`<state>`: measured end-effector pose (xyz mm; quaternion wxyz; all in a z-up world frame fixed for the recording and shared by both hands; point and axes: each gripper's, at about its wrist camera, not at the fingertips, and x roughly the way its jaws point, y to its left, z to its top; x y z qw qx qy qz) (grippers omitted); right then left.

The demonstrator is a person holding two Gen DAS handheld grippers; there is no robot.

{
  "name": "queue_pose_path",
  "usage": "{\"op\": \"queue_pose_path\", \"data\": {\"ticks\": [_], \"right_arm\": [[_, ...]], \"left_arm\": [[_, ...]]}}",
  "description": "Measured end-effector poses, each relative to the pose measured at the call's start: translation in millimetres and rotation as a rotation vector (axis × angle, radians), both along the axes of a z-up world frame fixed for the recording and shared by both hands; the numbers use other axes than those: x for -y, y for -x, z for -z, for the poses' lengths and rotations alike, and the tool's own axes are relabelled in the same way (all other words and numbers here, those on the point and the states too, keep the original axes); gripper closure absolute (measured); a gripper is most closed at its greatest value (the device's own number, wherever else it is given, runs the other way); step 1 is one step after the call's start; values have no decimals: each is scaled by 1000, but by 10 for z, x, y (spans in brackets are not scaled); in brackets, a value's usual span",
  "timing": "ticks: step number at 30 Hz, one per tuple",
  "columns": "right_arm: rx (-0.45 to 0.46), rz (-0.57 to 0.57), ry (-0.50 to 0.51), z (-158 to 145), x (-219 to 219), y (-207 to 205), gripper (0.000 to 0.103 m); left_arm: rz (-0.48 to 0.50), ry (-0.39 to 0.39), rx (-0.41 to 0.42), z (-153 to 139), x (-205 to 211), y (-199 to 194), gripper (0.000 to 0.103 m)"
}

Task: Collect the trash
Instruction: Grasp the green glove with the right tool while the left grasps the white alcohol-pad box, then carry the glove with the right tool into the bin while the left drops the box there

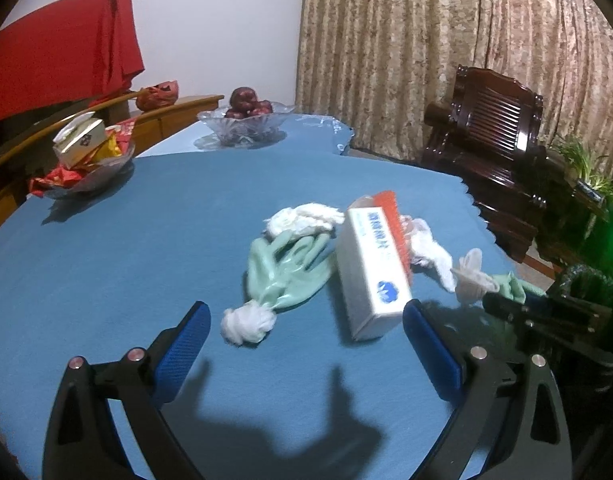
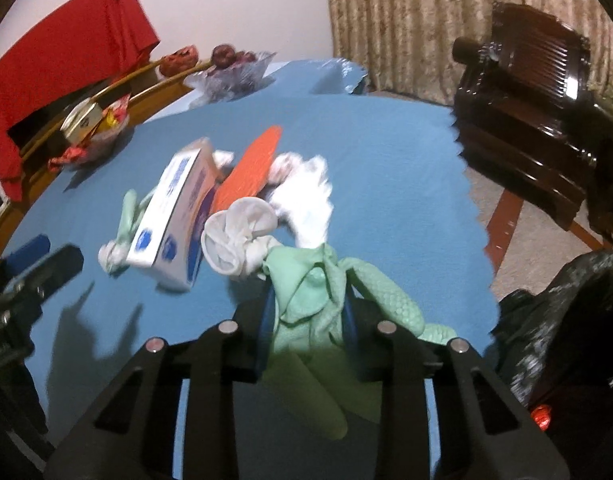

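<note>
only the right view is showing the right claw [image 2: 308, 316] gripping a green glove [image 2: 306, 292]; the left claw [image 1: 306, 344] is hanging open over the table [image 1: 106, 260].

Blue cloth, mint gloves, white box

The tablecloth [image 1: 106, 264] is plain blue; the rubber glove [image 1: 284, 276] is mint green with a white knit cuff; the carton [image 1: 370, 272] is white with blue print and an orange side; the curtain [image 1: 446, 48] is beige with a mottled pattern; the draped cloth [image 1: 62, 48] is red.
</note>
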<state>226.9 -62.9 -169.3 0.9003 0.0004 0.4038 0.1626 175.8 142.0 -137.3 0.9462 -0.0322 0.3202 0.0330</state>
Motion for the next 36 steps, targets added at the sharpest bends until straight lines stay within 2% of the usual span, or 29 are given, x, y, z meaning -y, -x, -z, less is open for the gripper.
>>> {"op": "queue_pose_path", "data": {"ticks": [7,11,16,21,30,36], "right_arm": [[12,51,-9,-73,187,-177,74],[11,61,-15,-71,228,-212,74],[9,62,-21,-69,234,-228,73],[10,60,-24,-77,242,-211,73],[37,48,-54,-237,249,-45,73],[61,29,-73,-411,263,171,73]], "left_arm": [[39,0,-3,34,241,-265,10],[33,-20,-29,140,358,-433,18],[38,-38,-76,283,443,-610,37],[42,-36,-97,308,459,-629,71],[30,-31,-37,10,400,-383,73],[34,-50,-39,-171,420,-146,73]]}}
